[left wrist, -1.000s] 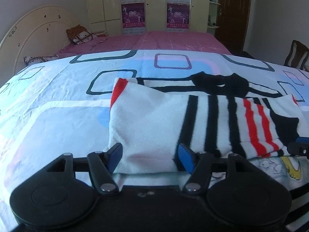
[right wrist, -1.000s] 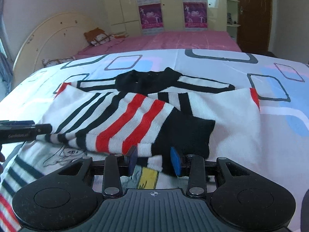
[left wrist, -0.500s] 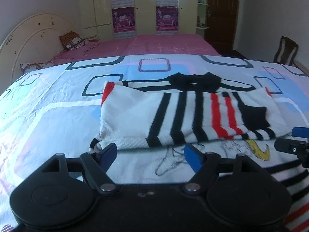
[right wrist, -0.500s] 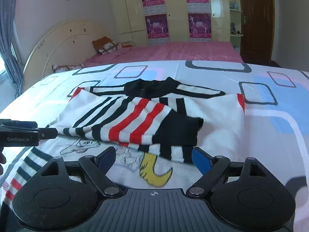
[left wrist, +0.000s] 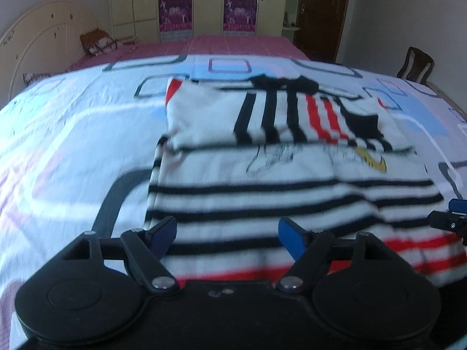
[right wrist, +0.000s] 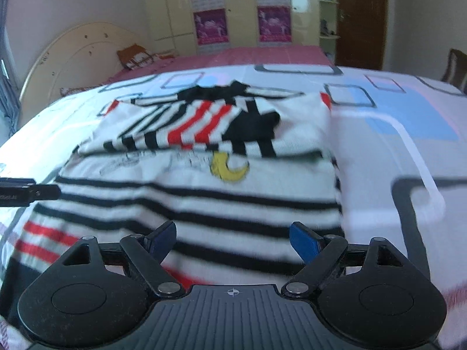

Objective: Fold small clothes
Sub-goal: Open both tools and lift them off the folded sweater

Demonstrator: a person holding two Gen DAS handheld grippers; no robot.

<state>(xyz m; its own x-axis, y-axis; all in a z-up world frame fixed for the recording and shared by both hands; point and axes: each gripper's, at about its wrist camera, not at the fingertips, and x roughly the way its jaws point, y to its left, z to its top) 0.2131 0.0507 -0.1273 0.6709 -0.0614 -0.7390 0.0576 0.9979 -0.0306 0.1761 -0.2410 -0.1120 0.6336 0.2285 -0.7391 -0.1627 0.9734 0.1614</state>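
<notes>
Both the left gripper (left wrist: 227,234) and the right gripper (right wrist: 233,239) were held spread wide and empty above the near hem of the striped sweater (left wrist: 277,180), which lay partly folded on the patterned bedsheet (left wrist: 67,134), with a wardrobe (right wrist: 242,8) seen at twelve o'clock.

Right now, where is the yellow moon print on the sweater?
In the right wrist view the yellow moon print sits mid-frame on the striped sweater, just below the edge of the folded-over sleeves. In the left wrist view it is right of centre.
</notes>
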